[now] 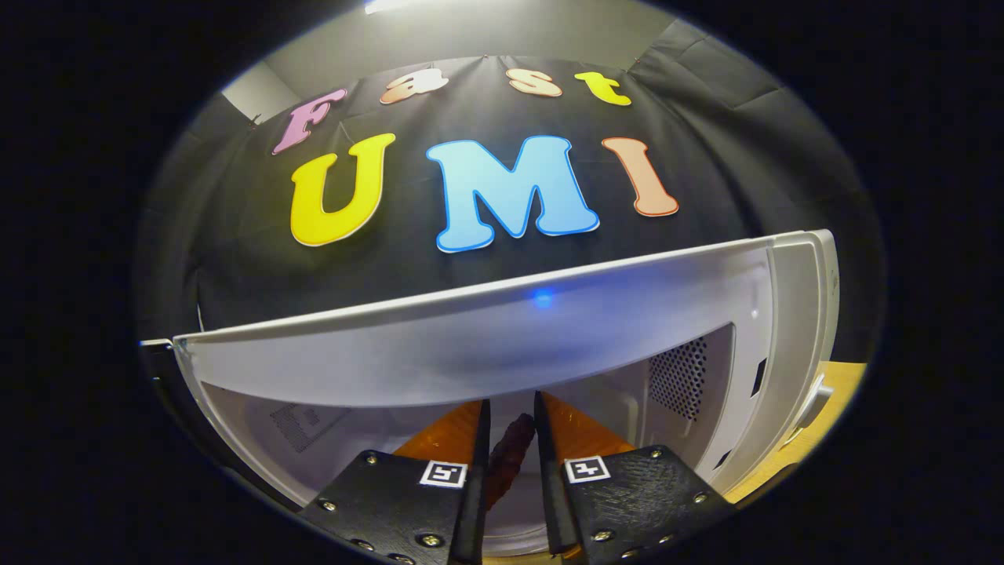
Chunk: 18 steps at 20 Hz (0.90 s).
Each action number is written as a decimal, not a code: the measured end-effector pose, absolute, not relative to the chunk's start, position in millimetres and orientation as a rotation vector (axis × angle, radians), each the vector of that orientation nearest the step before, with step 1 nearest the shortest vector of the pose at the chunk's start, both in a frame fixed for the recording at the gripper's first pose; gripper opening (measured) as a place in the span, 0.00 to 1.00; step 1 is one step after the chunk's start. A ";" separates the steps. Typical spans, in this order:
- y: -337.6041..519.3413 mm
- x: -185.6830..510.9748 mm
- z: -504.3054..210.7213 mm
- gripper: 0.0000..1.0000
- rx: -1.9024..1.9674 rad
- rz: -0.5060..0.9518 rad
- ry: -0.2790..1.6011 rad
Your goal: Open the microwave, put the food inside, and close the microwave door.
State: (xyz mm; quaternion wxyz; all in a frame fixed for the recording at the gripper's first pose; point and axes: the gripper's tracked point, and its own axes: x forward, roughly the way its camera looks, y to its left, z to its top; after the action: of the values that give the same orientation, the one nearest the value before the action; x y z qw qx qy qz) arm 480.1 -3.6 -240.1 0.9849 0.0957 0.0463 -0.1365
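Black cloth forms the booth wall across the upper half of the frame, with a strip of pale ceiling and a light above it at top centre. Below it, the open white microwave (502, 345) spans the middle and lower frame. Its top panel reads as a broad arc with a small blue glint near centre; the cavity opens beneath it. Perforated vent on the cavity's right inner wall (681, 377), right of centre. Front frame with latch slots at far right; a wooden tabletop (831, 408) shows beyond it at lower right. Dark door edge (161, 369) at far left, swung away.

Gripper (511, 439) at bottom centre, fingers reaching into the cavity mouth. Fingers nearly together, a narrow gap between them. A dark reddish-brown piece of food (506, 455), elongated, sits in that gap; it looks clenched from both sides, though the contact faces are hidden.

Judgement: placing step under way, food not yet set down, door closing still to come.

Risks:
- Food hangs below the fingertips; a low entry could catch it on the cavity sill and drag it out of the grip.
- Releasing too near the front could leave it in the door's path.
- Cavity floor mostly hidden, so height above it is uncertain; an early release could let it roll.
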 end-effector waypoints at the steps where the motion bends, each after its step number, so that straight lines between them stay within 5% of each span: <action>1: -3.9 481.0 -240.8 0.31 0.181 -0.271 0.094; 8: 37.5 454.5 -245.5 0.34 0.164 -0.118 0.165; 18: 131.2 323.8 -182.9 0.34 0.072 0.203 0.220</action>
State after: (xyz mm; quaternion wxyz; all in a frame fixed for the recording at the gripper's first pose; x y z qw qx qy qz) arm 323.8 131.2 -182.9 0.9881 0.0359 0.1096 0.1013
